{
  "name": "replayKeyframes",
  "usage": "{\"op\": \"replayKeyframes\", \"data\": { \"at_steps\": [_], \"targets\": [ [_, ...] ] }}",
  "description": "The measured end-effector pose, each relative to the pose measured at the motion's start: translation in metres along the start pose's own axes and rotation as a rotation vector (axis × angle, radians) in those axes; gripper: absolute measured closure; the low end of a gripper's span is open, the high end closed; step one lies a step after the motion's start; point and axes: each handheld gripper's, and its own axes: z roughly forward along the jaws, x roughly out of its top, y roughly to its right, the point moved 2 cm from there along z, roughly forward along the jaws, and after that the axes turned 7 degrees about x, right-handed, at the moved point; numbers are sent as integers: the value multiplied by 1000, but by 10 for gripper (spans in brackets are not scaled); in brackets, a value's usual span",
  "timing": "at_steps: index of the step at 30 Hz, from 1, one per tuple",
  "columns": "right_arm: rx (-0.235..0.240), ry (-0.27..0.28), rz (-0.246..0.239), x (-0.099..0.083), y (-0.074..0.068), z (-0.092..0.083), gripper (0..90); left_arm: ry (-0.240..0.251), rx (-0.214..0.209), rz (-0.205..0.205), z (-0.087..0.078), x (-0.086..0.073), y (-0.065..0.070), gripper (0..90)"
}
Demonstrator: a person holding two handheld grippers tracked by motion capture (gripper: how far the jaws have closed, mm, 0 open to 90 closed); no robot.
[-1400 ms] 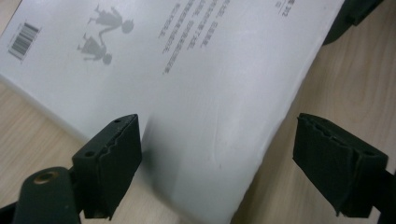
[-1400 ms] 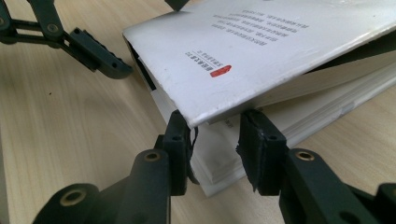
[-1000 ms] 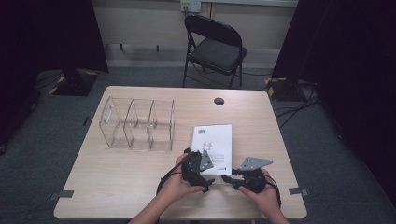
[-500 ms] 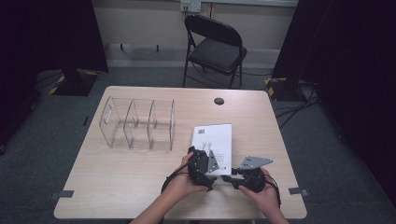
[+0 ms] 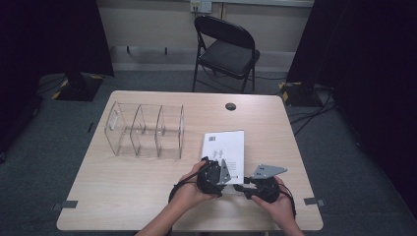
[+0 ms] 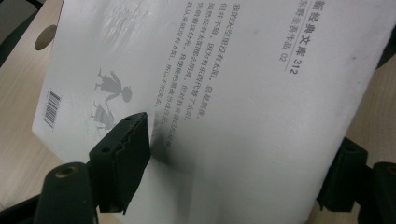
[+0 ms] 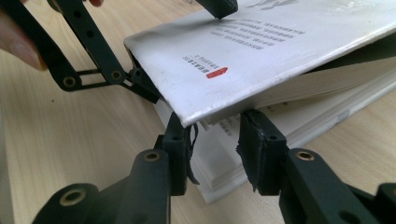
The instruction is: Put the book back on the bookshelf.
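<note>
A white book (image 5: 223, 147) lies on the table with its back cover and barcode up. My left gripper (image 5: 227, 178) is at the book's near left corner. In the left gripper view, the left gripper (image 6: 238, 154) straddles the cover (image 6: 243, 84). Its jaws have just been closing, one pad on top of the cover and the other under it. The right gripper view shows the cover and some pages (image 7: 280, 60) lifted off the lower pages (image 7: 299, 126). My right gripper (image 7: 217, 154) stands open just below the raised corner, and my right gripper (image 5: 242, 188) sits at the book's near edge.
A clear plastic organiser (image 5: 145, 130) with three compartments stands left of the book. A round cable hole (image 5: 230, 106) is in the tabletop (image 5: 123, 187) near the far edge. A black folding chair (image 5: 226, 49) stands beyond the table.
My left gripper has edged slightly right onto the book's near corner. The right hand and the book's place on the table look the same.
</note>
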Motion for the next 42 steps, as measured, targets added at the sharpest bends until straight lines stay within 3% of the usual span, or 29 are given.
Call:
{"op": "replayKeyframes", "data": {
  "at_steps": [3, 7, 12, 13, 22, 24, 29, 32, 33, 34, 36, 39, 42],
  "targets": [
    [-31, -9, -10, -2, 1, 1, 590, -9, -5, 17, 0, 1, -1, 231],
    [-32, -21, 15, -5, 7, 2, 595, -8, -19, 8, -1, 2, -2, 235],
    [-60, -49, 12, -8, 10, 7, 596, -6, -21, -11, -1, 3, -2, 240],
    [-70, -59, 14, -8, 10, 10, 596, -15, -30, 8, -2, 2, -3, 240],
    [-45, -55, 27, -10, 10, 8, 567, -4, -37, -11, -5, 2, -4, 262],
    [-43, -65, 9, -11, 7, 10, 561, -11, -42, -11, -5, 2, -4, 264],
    [-56, -56, 11, -10, 9, 11, 578, -12, -42, -5, -5, 3, -4, 269],
    [-61, -38, 11, -8, 9, 11, 588, -13, -42, -4, -5, 3, -3, 264],
    [-60, 0, 19, -4, 7, 9, 602, -9, -47, -6, -4, 2, -3, 255],
    [-69, -9, 10, -4, 7, 9, 602, -9, -47, -6, -4, 2, -3, 246],
    [-79, -2, 5, -5, 6, 9, 613, 25, -75, -46, -3, 0, -4, 217],
    [-72, 10, 10, -5, 6, 9, 613, 29, -77, -15, -3, -1, -4, 185],
    [-67, 21, 21, -4, 6, 8, 613, 29, -47, 2, 0, 0, -2, 153]
  ]
}}
